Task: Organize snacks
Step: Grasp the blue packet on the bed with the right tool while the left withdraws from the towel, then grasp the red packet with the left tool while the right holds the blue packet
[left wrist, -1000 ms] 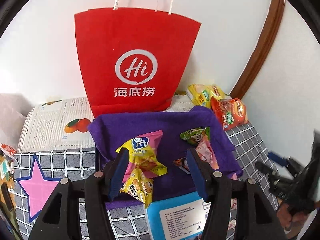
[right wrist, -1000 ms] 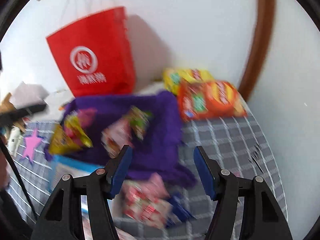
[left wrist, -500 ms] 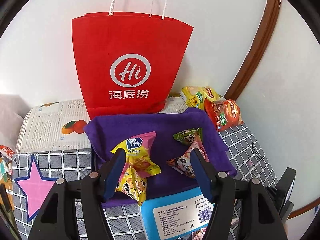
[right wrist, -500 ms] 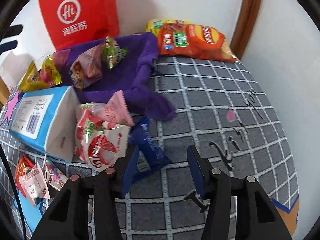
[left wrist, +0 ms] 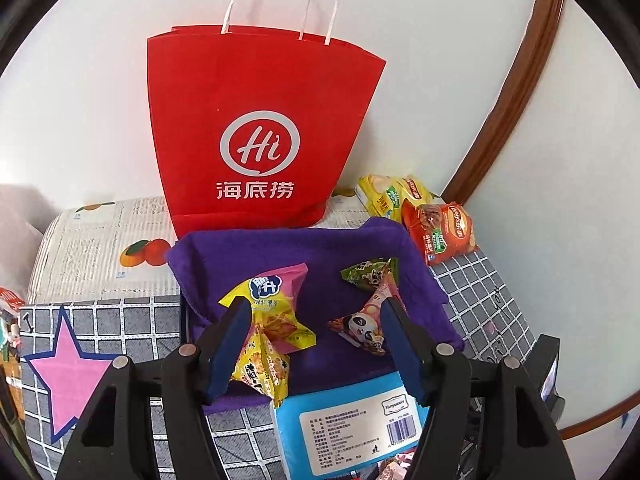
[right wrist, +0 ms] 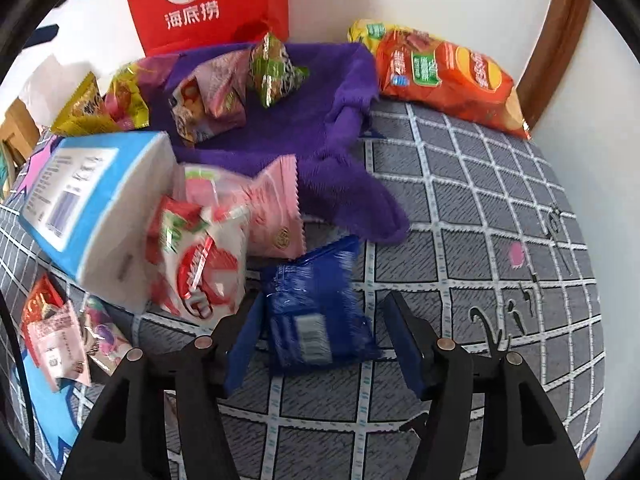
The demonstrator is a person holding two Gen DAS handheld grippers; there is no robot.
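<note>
Right gripper [right wrist: 324, 340] is spread wide, straddling the blue packet [right wrist: 316, 304] lying flat on the checked cloth [right wrist: 480, 208], nothing clamped yet. Packet looks light, soft, with slick crinkly film; likely best pinched across its middle, gently, contents may crush. Red-and-white packet [right wrist: 200, 264] and pink packet [right wrist: 276, 204] sit just beside it on the left, purple towel [right wrist: 352, 196] near above. Left gripper [left wrist: 316, 344] hangs unclenched and empty over the towel's snacks.
</note>
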